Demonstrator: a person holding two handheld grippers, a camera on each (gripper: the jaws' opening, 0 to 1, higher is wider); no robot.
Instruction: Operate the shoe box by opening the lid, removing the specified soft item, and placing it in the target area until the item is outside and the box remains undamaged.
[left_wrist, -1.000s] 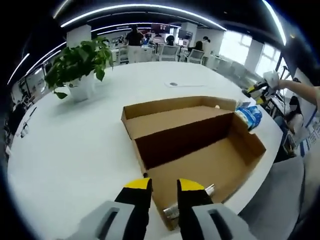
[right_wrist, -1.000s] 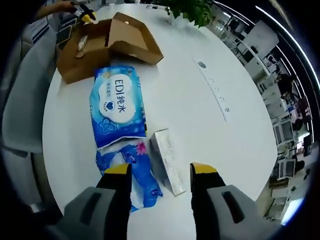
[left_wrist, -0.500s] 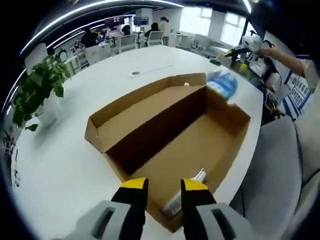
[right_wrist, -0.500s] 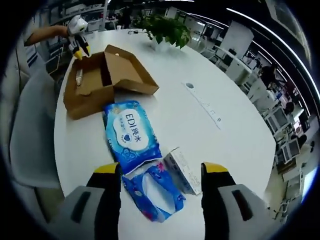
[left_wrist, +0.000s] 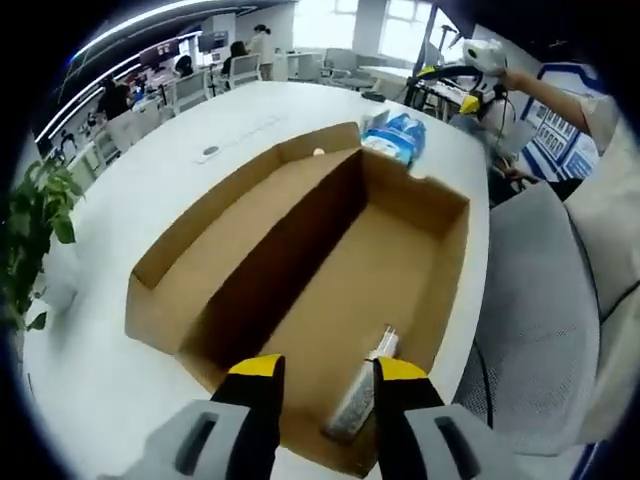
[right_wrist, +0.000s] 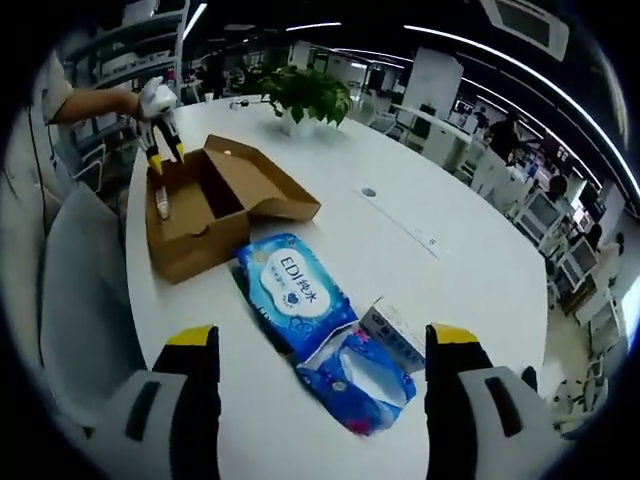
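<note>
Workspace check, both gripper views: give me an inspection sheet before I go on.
Surface: round white table.
Job's things: shoe box lies open, lid folded back flat; a small tube-like item lies inside near the front wall. Large blue wipes pack and smaller blue pack lie outside on the table.
Clutter: small white carton touching the smaller pack; potted plant at the far side.
Grippers: left hand-held gripper open, just above the box's front wall; right hand-held gripper open above the packs, holding nothing.
Cables: nothing seen.
Surroundings: grey chair, office desks, people in the background.
</note>
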